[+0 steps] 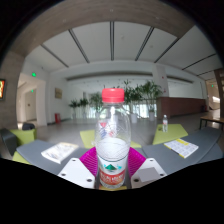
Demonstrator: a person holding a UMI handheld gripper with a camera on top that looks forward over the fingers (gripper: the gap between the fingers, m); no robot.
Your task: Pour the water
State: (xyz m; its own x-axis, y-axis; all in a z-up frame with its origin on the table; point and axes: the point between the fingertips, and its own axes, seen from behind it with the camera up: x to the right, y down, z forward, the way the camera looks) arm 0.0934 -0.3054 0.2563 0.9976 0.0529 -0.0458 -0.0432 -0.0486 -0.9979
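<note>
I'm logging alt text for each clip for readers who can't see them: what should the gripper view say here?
A clear water bottle with a red cap stands upright between the gripper's jaws, whose pink pads press on its lower sides. It sits at the near edge of a grey table with papers, potted plants behind.
</note>
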